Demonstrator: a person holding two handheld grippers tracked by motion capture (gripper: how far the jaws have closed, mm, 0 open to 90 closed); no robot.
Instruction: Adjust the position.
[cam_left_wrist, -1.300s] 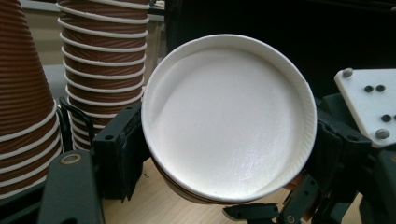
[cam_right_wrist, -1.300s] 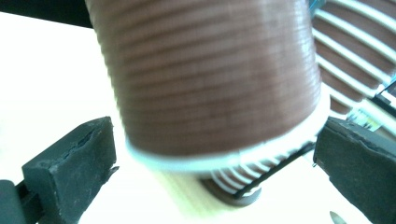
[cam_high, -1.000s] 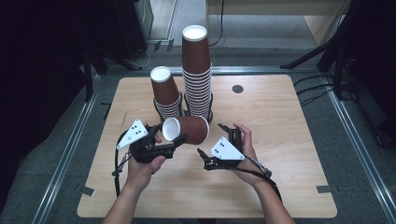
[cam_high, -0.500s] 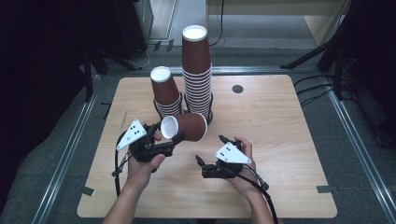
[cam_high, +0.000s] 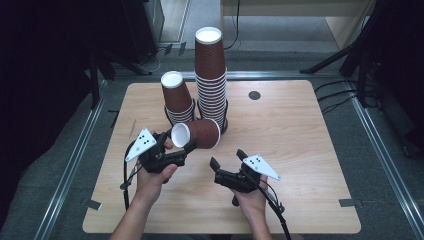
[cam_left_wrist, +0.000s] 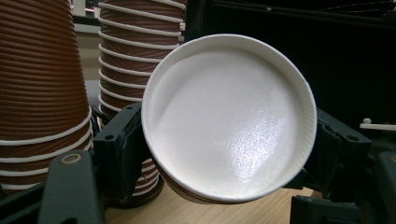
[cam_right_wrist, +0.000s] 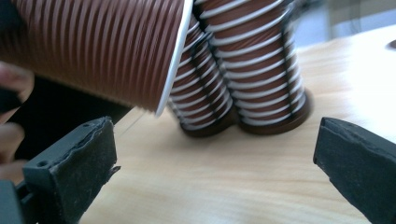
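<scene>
Now the left gripper (cam_high: 186, 150) is clamped on a brown ribbed paper cup (cam_high: 196, 134) held sideways, its long axis level, white base toward 9 o'clock and rim toward 3, just in front of the two upside-down cup stacks (cam_high: 210, 80). Seemingly next to act, the right gripper (cam_high: 226, 159) waits at the cup's 5 o'clock, jaws wide and empty.

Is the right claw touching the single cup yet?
Apart. In the right gripper view the right claw stands open with bare table between its jaws, and the cup hangs above and beyond its left jaw, held by the left claw.
</scene>
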